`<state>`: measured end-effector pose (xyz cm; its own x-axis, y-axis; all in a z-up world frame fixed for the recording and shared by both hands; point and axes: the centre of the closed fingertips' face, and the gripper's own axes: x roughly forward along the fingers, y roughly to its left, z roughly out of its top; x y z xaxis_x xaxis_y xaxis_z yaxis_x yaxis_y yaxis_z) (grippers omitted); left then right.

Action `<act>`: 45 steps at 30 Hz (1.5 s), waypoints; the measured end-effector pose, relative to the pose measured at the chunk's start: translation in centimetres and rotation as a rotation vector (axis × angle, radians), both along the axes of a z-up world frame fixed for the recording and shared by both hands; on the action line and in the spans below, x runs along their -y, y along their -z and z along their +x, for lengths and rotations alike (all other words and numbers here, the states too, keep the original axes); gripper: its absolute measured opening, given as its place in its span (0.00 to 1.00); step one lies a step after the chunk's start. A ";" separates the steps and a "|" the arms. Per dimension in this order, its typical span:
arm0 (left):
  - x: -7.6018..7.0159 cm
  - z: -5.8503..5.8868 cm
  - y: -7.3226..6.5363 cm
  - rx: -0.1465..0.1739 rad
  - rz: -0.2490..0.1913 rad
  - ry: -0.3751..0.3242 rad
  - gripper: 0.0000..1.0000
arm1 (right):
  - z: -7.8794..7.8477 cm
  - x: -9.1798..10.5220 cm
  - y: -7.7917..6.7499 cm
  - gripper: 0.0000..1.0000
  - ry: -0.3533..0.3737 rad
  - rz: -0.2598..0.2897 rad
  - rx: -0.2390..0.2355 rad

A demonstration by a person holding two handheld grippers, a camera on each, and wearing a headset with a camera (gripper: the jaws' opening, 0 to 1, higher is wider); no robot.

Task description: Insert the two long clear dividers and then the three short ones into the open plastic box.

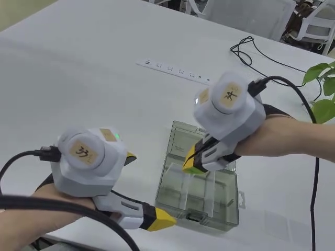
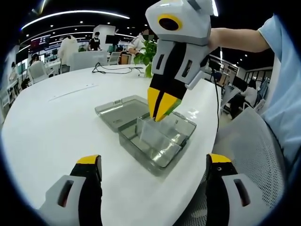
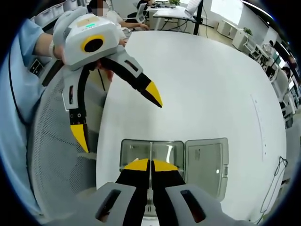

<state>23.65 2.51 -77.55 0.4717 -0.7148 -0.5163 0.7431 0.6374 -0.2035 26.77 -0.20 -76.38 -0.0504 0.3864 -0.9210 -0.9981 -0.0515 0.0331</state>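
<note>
While the open plastic box (image 1: 212,221) sits near the desk (image 1: 78,68) edge in front of the person, with its lid (image 1: 186,138) laid flat on the far side, the right gripper (image 1: 191,166) hangs directly above the tray, tips pointing down into it. Its jaws are pressed together, and the left gripper view shows their yellow tips meeting the top edge of an upright clear divider (image 2: 153,133) inside the tray; the gripper appears to pinch this divider, though the thin clear plastic makes the contact hard to confirm. In the right gripper view the seam between the closed jaws lines up with a divider line that runs parallel to the hinge, that is, along the tray's long axis; this suggests one of the long dividers, seating or already seated. Further clear walls cross the tray in the head view, but their number cannot be told.

The left gripper (image 1: 144,188) is held low on the near left, jaws spread wide and empty, with the box ahead of it and toward the person's right, apart from both tips.

Judgement: the coming move turns on the vertical line from the right tips into the tray's slots. The right gripper is the nearer one; the left could only steady the box.
</note>
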 end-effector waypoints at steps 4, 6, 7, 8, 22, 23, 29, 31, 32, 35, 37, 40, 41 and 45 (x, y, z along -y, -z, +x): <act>0.1 -0.1 0.1 -0.003 -0.002 0.001 0.93 | 0.2 0.0 0.3 0.02 0.008 -0.004 -0.001; 0.1 -0.1 0.1 -0.002 -0.001 0.005 0.93 | 0.2 -0.1 0.3 0.02 0.007 -0.002 0.000; 0.2 -0.1 0.2 -0.004 -0.002 0.005 0.93 | 0.2 -0.1 0.3 0.02 0.010 -0.001 -0.002; 0.2 -0.1 0.2 -0.006 -0.003 0.006 0.93 | 0.2 -0.2 0.4 0.02 0.011 0.000 -0.001; 0.3 -0.2 0.3 -0.012 -0.006 0.011 0.92 | 0.1 -0.4 1.3 0.02 0.004 -0.003 -0.009; 0.3 -0.2 0.3 -0.012 -0.005 0.010 0.92 | 0.0 -0.4 1.4 0.02 0.003 -0.004 -0.011; 0.3 -0.3 0.5 -0.018 -0.004 0.013 0.92 | 0.0 -0.5 2.0 0.02 -0.001 -0.012 -0.011; 0.3 -0.3 0.5 -0.018 -0.004 0.014 0.92 | 0.0 -0.5 2.2 0.02 -0.005 -0.018 -0.012; 0.3 -0.3 0.5 -0.018 -0.005 0.014 0.92 | 0.0 -0.5 2.3 0.02 -0.004 -0.019 -0.014; 0.3 -0.2 0.4 -0.017 -0.005 0.015 0.92 | 0.0 -0.6 2.6 0.02 -0.001 -0.029 -0.019; 0.3 -0.2 0.4 -0.016 -0.006 0.014 0.92 | 0.0 -0.6 2.9 0.02 -0.003 -0.038 -0.019; 0.3 -0.2 0.4 -0.015 -0.007 0.014 0.92 | 0.0 -0.6 3.3 0.02 -0.001 -0.049 -0.023; 0.3 -0.2 0.4 -0.016 -0.007 0.014 0.92 | 0.1 -0.5 3.3 0.02 0.001 -0.051 -0.024; 0.3 -0.2 0.4 -0.016 -0.005 0.015 0.91 | 0.0 -0.5 3.8 0.02 0.000 -0.061 -0.024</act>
<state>23.47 2.23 -77.94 0.4529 -0.7244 -0.5197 0.7491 0.6253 -0.2187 26.73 0.32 -80.16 -0.0730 0.3293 -0.9414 -0.9970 -0.0484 0.0604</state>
